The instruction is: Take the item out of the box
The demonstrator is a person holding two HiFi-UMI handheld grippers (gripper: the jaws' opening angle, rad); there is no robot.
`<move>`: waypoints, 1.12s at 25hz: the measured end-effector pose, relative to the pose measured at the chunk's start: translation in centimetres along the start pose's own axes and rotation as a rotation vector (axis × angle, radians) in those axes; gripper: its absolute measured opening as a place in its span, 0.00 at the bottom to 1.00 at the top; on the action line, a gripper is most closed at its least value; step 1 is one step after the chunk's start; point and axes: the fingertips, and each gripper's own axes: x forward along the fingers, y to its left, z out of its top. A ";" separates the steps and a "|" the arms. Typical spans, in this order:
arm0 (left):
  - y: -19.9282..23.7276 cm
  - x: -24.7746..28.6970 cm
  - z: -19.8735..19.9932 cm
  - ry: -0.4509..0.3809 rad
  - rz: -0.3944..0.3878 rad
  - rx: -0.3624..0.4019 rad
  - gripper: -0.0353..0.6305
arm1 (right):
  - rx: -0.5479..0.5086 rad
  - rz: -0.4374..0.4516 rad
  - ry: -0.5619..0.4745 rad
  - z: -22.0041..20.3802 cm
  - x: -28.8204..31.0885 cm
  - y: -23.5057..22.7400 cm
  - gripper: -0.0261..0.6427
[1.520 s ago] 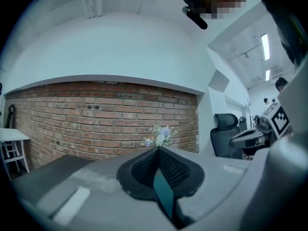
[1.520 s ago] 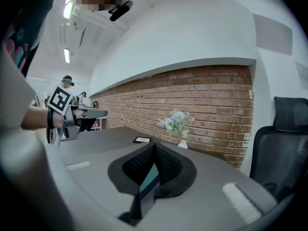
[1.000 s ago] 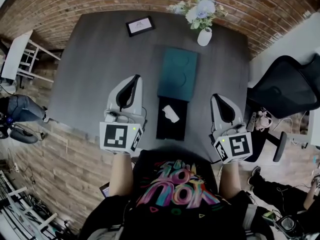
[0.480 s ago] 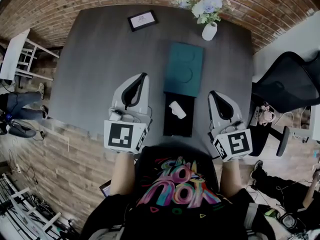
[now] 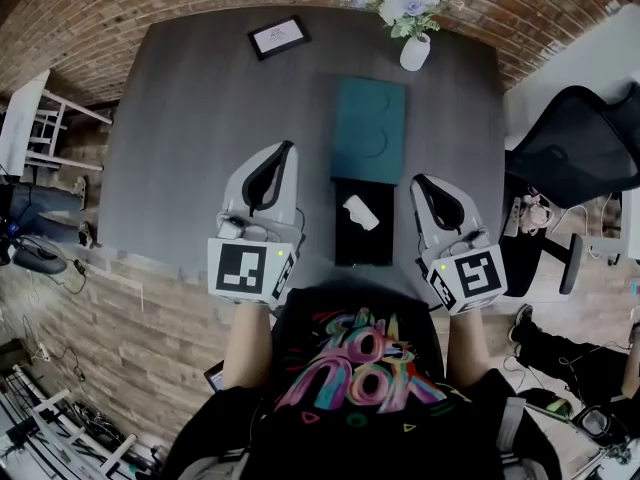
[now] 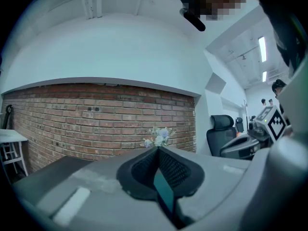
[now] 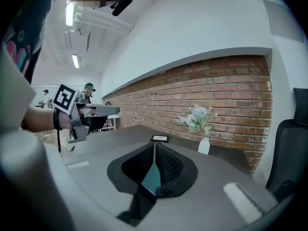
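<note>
A black open box (image 5: pixel 365 253) lies on the dark table (image 5: pixel 190 138) in front of me, with a white item (image 5: pixel 360 211) inside it. Its teal lid (image 5: pixel 369 130) lies flat just beyond the box. My left gripper (image 5: pixel 287 149) hovers left of the box, jaws shut and empty (image 6: pixel 158 149). My right gripper (image 5: pixel 417 180) hovers close to the box's right side. Its jaws (image 7: pixel 154 145) meet at the tips and are just beginning to open, with nothing between them.
A white vase of flowers (image 5: pixel 413 48) and a small framed card (image 5: pixel 278 36) stand at the table's far edge against the brick wall. A black office chair (image 5: pixel 575 158) stands right of the table. Cables and gear lie on the floor around me.
The head view has shifted slightly. The right gripper has drifted a little closer to the box's right side. The left gripper keeps its place beside the box.
</note>
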 end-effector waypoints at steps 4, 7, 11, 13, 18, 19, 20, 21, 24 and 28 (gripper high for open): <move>0.2 -0.4 -0.4 0.003 0.003 -0.014 0.05 | 0.001 0.020 0.036 -0.8 0.3 0.8 0.12; 0.3 -0.6 -0.6 0.006 0.011 -0.021 0.05 | -0.003 0.032 0.055 -1.2 0.7 1.1 0.18; 0.5 -0.9 -0.9 0.011 0.020 -0.025 0.05 | 0.009 0.063 0.068 -1.6 1.0 1.5 0.24; 0.4 -1.0 -1.1 0.013 0.029 -0.025 0.05 | 0.013 0.085 0.074 -1.9 1.2 1.8 0.25; 0.1 -1.2 -1.7 0.021 0.045 -0.031 0.05 | 0.037 0.126 0.106 -3.2 1.4 2.4 0.26; 0.0 -1.2 -1.7 0.021 0.047 -0.032 0.05 | 0.042 0.136 0.114 -3.5 1.5 2.5 0.26; -0.1 -1.2 -1.8 0.023 0.050 -0.033 0.05 | 0.046 0.149 0.125 -3.9 1.6 2.7 0.27; -0.2 -1.2 -1.9 0.024 0.053 -0.035 0.05 | 0.048 0.161 0.137 -4.3 1.6 2.8 0.28; -0.6 -1.4 -2.2 0.029 0.063 -0.040 0.05 | 0.045 0.192 0.170 -5.4 1.8 3.1 0.30; -0.5 -1.7 -2.4 0.046 0.088 -0.070 0.05 | 0.045 0.231 0.212 -6.9 2.4 3.9 0.33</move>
